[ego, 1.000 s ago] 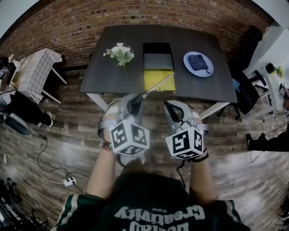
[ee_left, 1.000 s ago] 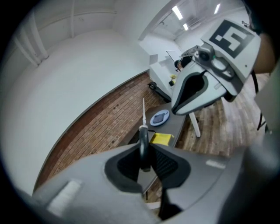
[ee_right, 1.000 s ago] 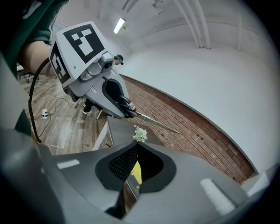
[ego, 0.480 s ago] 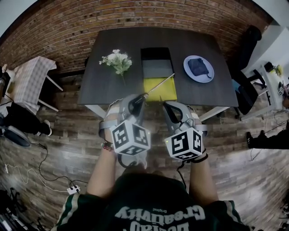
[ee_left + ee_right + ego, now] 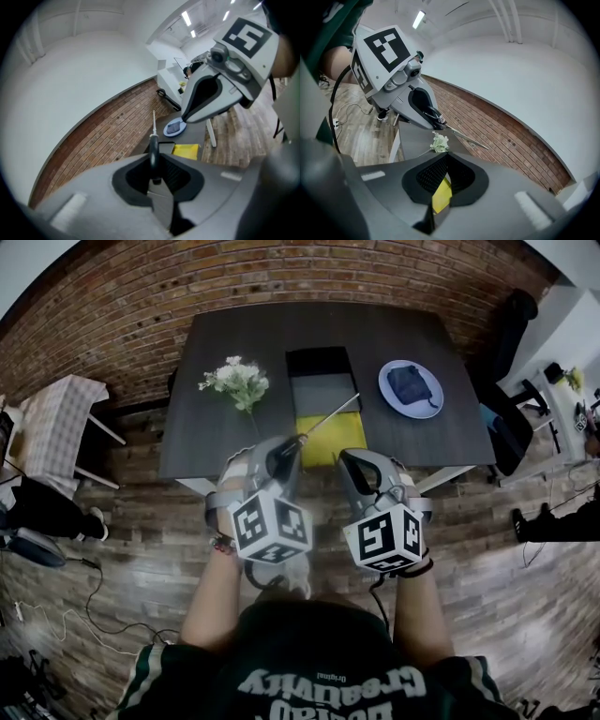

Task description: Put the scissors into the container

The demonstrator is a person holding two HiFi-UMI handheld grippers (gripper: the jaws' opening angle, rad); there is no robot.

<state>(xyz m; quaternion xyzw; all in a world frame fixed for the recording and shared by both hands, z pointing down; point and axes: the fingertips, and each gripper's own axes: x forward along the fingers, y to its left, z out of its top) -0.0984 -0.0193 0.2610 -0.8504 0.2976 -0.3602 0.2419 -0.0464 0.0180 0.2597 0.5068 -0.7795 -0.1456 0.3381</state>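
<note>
Dark table [image 5: 202,432] by brick wall [image 5: 141,306]; left gripper [image 5: 287,450] jaws clamp scissors [image 5: 330,416], right gripper [image 5: 356,467] jaws slightly apart, empty.

The left gripper [image 5: 291,452] and the right gripper [image 5: 352,462] share one build: a smooth grey moulded shell narrowing to two jaws lined with black ribbed pads [image 5: 433,174]. At the rear of each shell sits a white cube, the left cube [image 5: 270,526] and the right cube [image 5: 382,535], printed with black square markers. A black cable [image 5: 377,592] trails below the right cube. A beaded bracelet [image 5: 221,544] sits just behind the left gripper and a dark wristband [image 5: 418,567] behind the right. The person wears a dark green top [image 5: 319,652] with white lettering and white-striped short sleeves [image 5: 141,669].
</note>
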